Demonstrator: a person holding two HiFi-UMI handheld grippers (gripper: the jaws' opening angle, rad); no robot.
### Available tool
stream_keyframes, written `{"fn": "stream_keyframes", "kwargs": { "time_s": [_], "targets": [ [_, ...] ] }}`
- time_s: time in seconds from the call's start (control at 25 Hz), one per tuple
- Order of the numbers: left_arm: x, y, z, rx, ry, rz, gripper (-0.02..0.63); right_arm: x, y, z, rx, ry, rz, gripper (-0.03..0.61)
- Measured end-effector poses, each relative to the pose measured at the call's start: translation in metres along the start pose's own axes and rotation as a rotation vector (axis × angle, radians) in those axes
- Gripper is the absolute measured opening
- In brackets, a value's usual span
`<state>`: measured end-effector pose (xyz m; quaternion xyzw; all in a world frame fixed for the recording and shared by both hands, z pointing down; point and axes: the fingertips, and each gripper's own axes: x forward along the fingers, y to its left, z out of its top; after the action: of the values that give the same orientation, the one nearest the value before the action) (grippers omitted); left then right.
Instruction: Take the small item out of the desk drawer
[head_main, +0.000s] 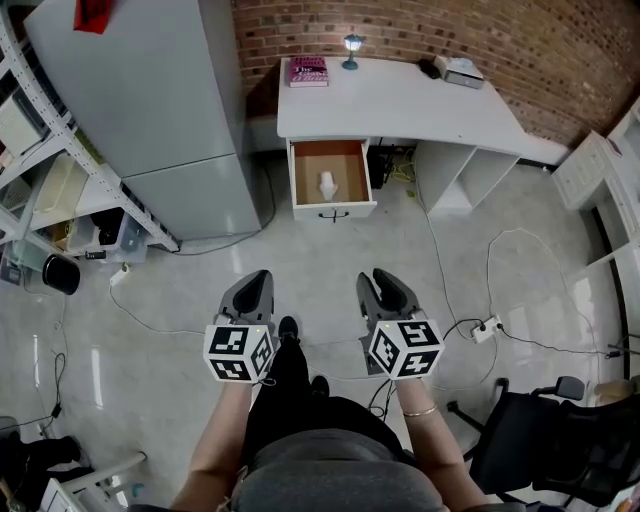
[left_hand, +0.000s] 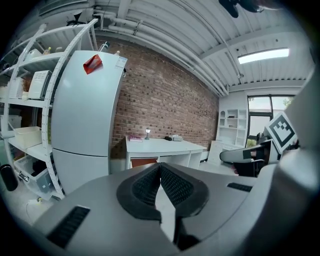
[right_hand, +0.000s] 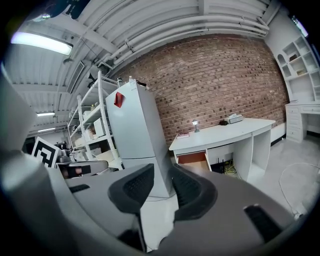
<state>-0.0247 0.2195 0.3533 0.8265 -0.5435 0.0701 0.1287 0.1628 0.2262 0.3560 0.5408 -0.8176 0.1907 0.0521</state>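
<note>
The white desk (head_main: 400, 105) stands against the brick wall, far ahead of me. Its drawer (head_main: 331, 178) is pulled open, and a small white item (head_main: 328, 185) lies on the brown bottom. Both grippers hang over the floor, well short of the desk. My left gripper (head_main: 254, 291) is shut, its pads touching at the tips with nothing between them (left_hand: 160, 167). My right gripper (head_main: 386, 289) stands open with a clear gap and nothing in it (right_hand: 162, 180). The desk and open drawer (right_hand: 192, 158) show small in the right gripper view.
A tall grey fridge (head_main: 160, 100) stands left of the desk, with white shelving (head_main: 40, 190) further left. On the desk are a pink book (head_main: 308, 71), a small lamp (head_main: 352, 48) and a device (head_main: 459, 70). Cables and a power strip (head_main: 487, 328) cross the floor; a black chair (head_main: 550, 440) is at the right.
</note>
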Motion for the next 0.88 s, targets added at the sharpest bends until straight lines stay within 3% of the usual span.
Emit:
{"fn": "stream_keyframes", "kwargs": {
  "time_s": [0.24, 0.6, 0.88],
  "targets": [
    [0.037, 0.024, 0.004, -0.008, 0.021, -0.001, 0.021, 0.039, -0.012, 0.001, 0.015, 0.036, -0.015, 0.144],
    [0.101, 0.072, 0.017, 0.007, 0.054, -0.013, 0.021, 0.119, -0.022, 0.022, 0.024, 0.061, -0.035, 0.149],
    [0.151, 0.101, 0.031, 0.007, 0.078, -0.072, 0.023, 0.172, -0.03, 0.043, 0.032, 0.063, -0.074, 0.147]
  ]
}}
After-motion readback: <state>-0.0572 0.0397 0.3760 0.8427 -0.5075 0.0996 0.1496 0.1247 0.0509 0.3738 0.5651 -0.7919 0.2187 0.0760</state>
